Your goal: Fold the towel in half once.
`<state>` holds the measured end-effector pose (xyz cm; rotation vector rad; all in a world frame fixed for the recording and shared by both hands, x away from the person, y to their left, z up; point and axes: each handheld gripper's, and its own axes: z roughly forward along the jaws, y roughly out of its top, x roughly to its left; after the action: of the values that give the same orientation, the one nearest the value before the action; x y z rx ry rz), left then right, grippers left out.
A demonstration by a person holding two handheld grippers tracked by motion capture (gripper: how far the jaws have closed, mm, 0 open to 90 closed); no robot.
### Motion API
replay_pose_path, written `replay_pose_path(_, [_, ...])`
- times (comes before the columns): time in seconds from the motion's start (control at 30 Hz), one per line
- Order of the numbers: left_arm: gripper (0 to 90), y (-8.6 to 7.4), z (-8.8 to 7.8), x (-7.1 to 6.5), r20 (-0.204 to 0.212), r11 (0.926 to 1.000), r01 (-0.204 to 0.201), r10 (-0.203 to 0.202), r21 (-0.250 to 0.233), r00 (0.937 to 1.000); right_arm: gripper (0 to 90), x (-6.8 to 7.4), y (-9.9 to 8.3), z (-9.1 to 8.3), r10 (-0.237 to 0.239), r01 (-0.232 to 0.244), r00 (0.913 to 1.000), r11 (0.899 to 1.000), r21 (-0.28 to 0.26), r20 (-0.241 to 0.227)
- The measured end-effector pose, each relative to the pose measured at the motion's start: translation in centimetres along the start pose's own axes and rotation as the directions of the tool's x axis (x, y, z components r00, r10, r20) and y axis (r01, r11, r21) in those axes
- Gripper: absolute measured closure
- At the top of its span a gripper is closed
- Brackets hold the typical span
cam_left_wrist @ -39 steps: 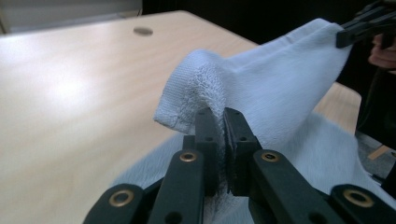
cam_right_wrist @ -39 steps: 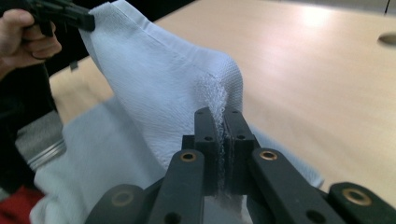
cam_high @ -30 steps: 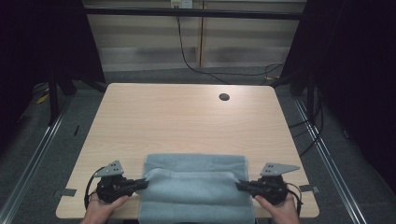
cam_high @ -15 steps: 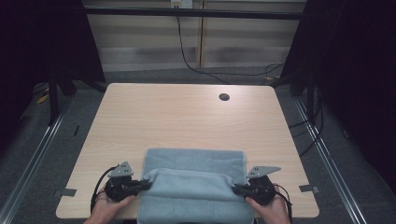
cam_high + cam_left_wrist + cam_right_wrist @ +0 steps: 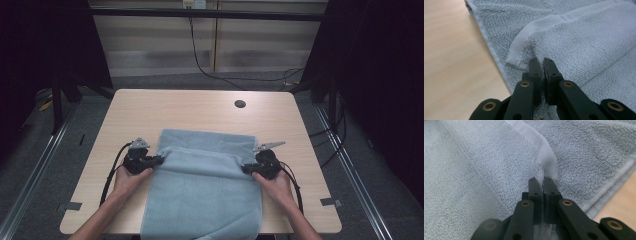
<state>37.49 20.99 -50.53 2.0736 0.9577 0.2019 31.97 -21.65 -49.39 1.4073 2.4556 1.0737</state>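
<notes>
Both grippers were clamped tight on the light blue terry towel [image 5: 205, 195], the left gripper [image 5: 156, 160] and right gripper [image 5: 246, 169] each pinching a corner of its hemmed edge. The towel lay on the pale wooden table [image 5: 200, 110], near end hanging off. Fold looked about halfway, with a strip of bottom layer beyond still uncovered.

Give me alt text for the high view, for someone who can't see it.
Two hands each hold a gripper, left gripper and right gripper, shut on opposite side edges of a light blue towel. It lies partly folded on a wooden table, its near end draping over the table's front edge.
</notes>
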Motion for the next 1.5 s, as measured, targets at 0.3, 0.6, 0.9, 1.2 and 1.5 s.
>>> replay_pose_path(0.3, [86.2, 2.5, 2.2, 2.9, -0.090, 0.9995, 0.024, -0.026, -0.019, 0.9956, 87.3, -3.2, 4.2, 3.2, 0.073, -0.072, 0.9966, 0.996, -0.045, 0.037])
replay_pose_path(0.6, [86.1, 3.8, 3.3, 4.4, -0.121, 0.9972, 0.070, -0.072, -0.027, 0.9901, 87.2, -5.1, 7.3, 5.2, 0.087, -0.083, 0.9929, 0.995, -0.049, 0.081])
replay_pose_path(0.9, [86.1, 5.0, 4.1, 5.1, -0.153, 0.9926, 0.112, -0.118, -0.046, 0.9811, 87.1, -5.9, 8.1, 5.8, 0.124, -0.117, 0.9877, 0.990, -0.074, 0.095])
replay_pose_path(1.2, [86.1, 8.2, -2.9, 2.9, -0.057, 0.9736, 0.035, -0.049, -0.226, 0.9972, 87.1, -5.1, 9.7, -0.4, 0.080, -0.072, 0.9965, 0.963, -0.261, 0.022])
replay_pose_path(1.5, [86.1, 10.8, -10.6, -1.1, -0.048, 0.9367, -0.063, 0.050, -0.344, 0.9976, 87.1, -0.6, 11.5, -9.1, -0.057, 0.065, 0.9978, 0.918, -0.391, 0.032])
